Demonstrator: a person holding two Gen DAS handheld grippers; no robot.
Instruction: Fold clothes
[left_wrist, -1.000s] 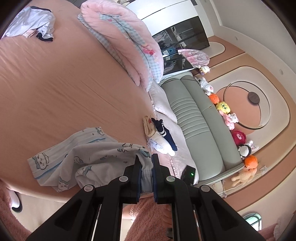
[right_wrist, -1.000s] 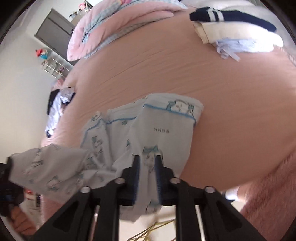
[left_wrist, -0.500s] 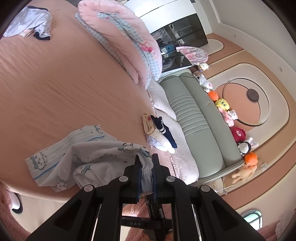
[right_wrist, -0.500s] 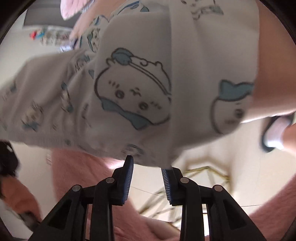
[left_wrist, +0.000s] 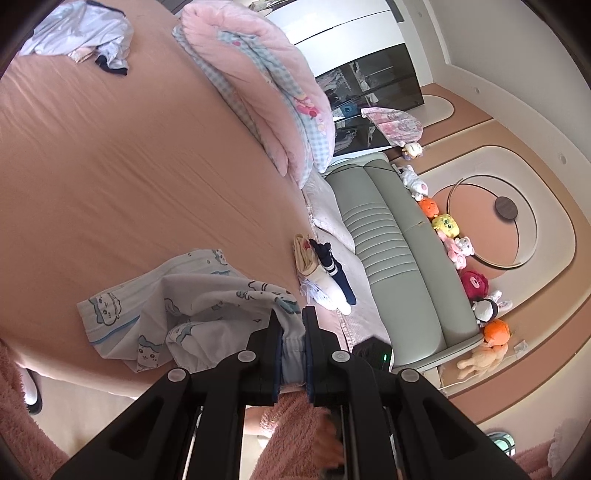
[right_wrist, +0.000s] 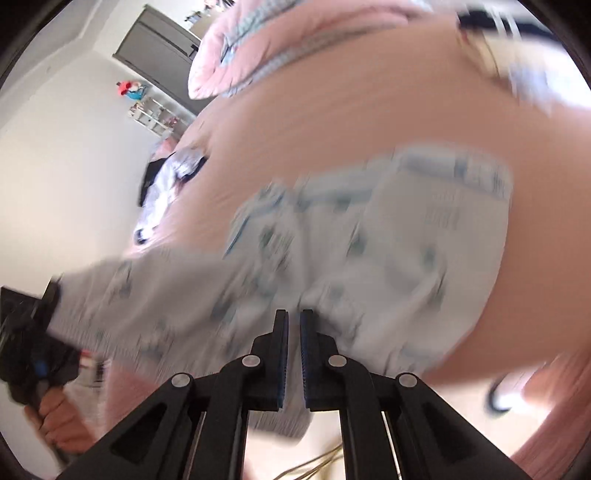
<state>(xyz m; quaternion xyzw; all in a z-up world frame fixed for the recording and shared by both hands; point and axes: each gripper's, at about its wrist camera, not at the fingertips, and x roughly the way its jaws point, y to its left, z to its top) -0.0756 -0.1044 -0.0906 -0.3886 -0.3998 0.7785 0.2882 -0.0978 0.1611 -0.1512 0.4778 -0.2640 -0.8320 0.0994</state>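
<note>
A pale blue pyjama garment (left_wrist: 192, 306) with cartoon prints lies crumpled at the near edge of the pink bed (left_wrist: 129, 166). My left gripper (left_wrist: 291, 325) is shut on a bunched edge of it. In the blurred right wrist view the same garment (right_wrist: 369, 258) stretches from the bed to the left gripper at the far left. My right gripper (right_wrist: 291, 325) is nearly closed against the garment's near edge; whether cloth is between the pads is hidden by blur.
A small stack of folded clothes with dark socks (left_wrist: 325, 269) sits by the grey headboard (left_wrist: 399, 258). A pink quilt (left_wrist: 266, 85) is heaped farther back. Another clothes pile (left_wrist: 85, 37) lies at the far corner. Plush toys (left_wrist: 450, 229) line the ledge.
The right gripper was open under the hanging garment half a second ago; now its jaws are nearly together at the garment's edge and the view is swinging. The left gripper keeps its hold.
</note>
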